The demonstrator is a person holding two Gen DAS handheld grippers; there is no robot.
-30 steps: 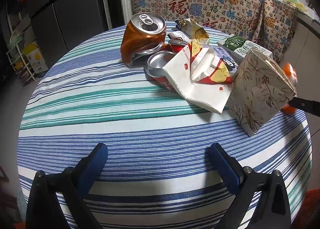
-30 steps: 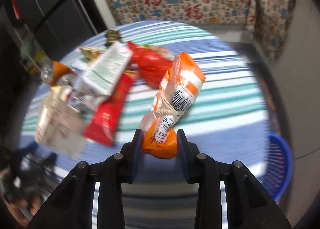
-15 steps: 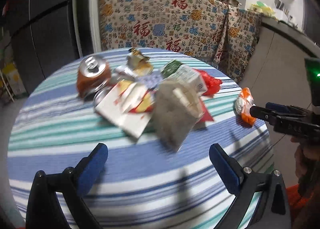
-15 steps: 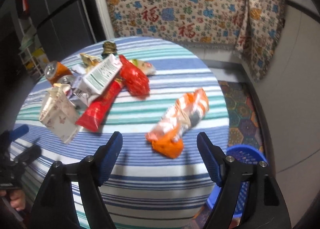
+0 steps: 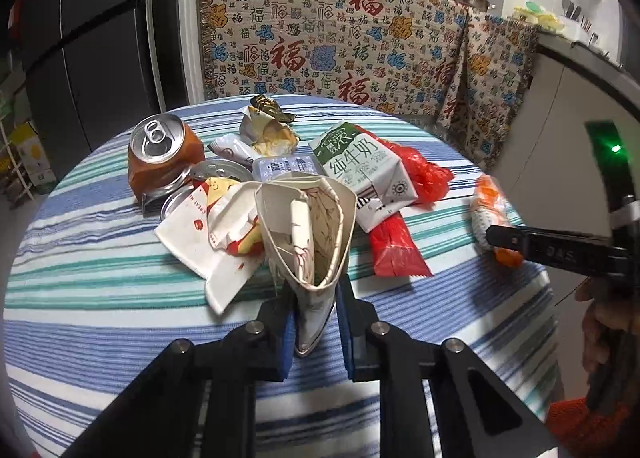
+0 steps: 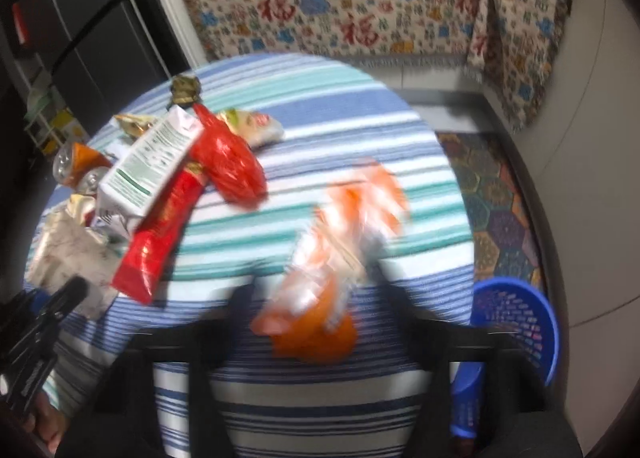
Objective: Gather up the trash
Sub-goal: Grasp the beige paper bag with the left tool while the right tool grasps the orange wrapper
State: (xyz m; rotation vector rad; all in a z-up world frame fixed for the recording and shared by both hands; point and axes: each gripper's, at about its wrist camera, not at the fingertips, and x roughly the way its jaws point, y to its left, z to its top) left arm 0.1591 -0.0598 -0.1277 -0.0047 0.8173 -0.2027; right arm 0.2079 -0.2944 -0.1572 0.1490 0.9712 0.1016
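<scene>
Left claw (image 5: 312, 332): we see its jaws closing on the lower end of the floral paper carton (image 5: 308, 226), the blue pads already pressing its narrow bottom edge.
Right claw (image 6: 316, 322): blurred in its own view; its jaws are closing with the orange wrapper (image 6: 340, 242) between them. From the left camera a black finger lies against that wrapper, so we read it as gripped.
Where the trash is: on the striped table (image 5: 100, 258), heaped near the middle: a crushed orange can (image 5: 162, 162), a milk carton (image 5: 362, 166), a red plastic bag (image 5: 426, 174), a long red packet (image 5: 394, 248) and a white food wrapper (image 5: 200, 234).
Bin: a blue basket (image 6: 516, 322) stands on the floor just beside the table's edge, on the right claw's side.
Risk, left: the carton is open, soft and held only at its tip; we judge it could fold or slip out on lifting, or drag the white wrapper touching it.
Risk, right: the wrapper is slick and hangs long beyond the jaws; a quick swing could shake it loose short of the basket.
Risk, shared: the two claws work close together, so crossing paths could knock the heap.
</scene>
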